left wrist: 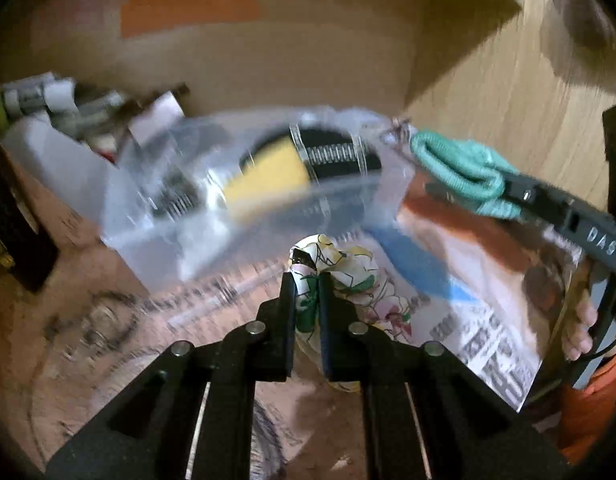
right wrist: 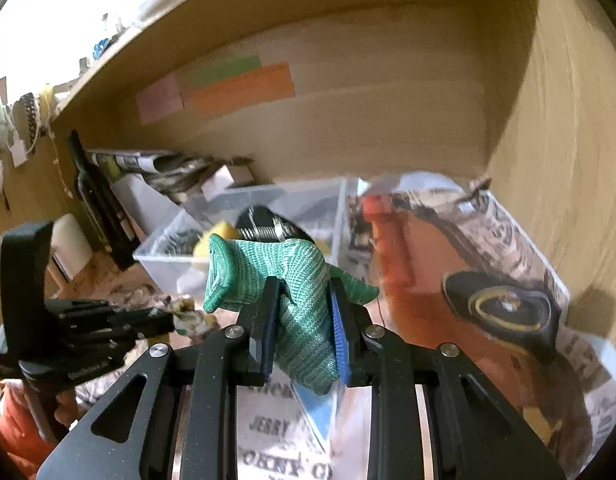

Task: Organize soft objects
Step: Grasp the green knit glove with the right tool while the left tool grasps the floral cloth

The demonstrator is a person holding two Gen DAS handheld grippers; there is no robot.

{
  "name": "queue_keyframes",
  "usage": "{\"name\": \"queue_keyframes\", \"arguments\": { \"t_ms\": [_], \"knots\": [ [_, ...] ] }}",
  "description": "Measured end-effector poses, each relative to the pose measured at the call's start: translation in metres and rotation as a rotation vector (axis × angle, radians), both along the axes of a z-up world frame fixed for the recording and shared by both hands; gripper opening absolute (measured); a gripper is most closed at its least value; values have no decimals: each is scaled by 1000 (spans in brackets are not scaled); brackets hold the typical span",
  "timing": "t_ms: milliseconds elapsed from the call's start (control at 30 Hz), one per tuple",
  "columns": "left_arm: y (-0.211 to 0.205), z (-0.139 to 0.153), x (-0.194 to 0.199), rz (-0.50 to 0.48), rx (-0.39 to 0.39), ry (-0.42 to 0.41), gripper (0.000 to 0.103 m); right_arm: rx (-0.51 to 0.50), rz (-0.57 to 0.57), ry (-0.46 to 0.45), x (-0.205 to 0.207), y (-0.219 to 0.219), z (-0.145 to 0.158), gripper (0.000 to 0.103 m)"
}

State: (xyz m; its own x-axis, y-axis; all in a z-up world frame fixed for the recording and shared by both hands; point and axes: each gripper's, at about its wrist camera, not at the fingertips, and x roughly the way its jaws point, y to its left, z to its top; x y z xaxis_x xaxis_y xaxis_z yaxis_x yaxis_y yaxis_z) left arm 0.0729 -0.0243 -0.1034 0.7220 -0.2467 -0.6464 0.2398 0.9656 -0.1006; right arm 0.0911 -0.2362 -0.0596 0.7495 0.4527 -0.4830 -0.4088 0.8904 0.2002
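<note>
My left gripper is shut on a floral white cloth bundle and holds it over the newspaper. My right gripper is shut on a folded green knit cloth; it also shows at the right of the left wrist view. A clear plastic bin sits just ahead and holds black-and-white and yellow soft items. The bin also shows in the right wrist view, behind the green cloth. The left gripper with the floral cloth is at the left there.
Everything sits inside a wooden shelf compartment with a back wall carrying coloured paper labels. Newspaper lines the shelf floor. Bottles and boxes crowd the left rear corner. The right side wall is close.
</note>
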Motion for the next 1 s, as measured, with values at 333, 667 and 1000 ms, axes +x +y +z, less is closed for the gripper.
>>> {"name": "queue_keyframes", "arguments": {
  "t_ms": [333,667,1000],
  "knots": [
    [34,73,7,111,-14,-214,9,28,34,-114,20,23,35,22],
    [59,80,57,211,-11,-221,9,-31,59,-135,58,49,41,22],
    [54,37,113,251,4,-97,9,-74,79,-35,93,81,12,22]
  ]
}}
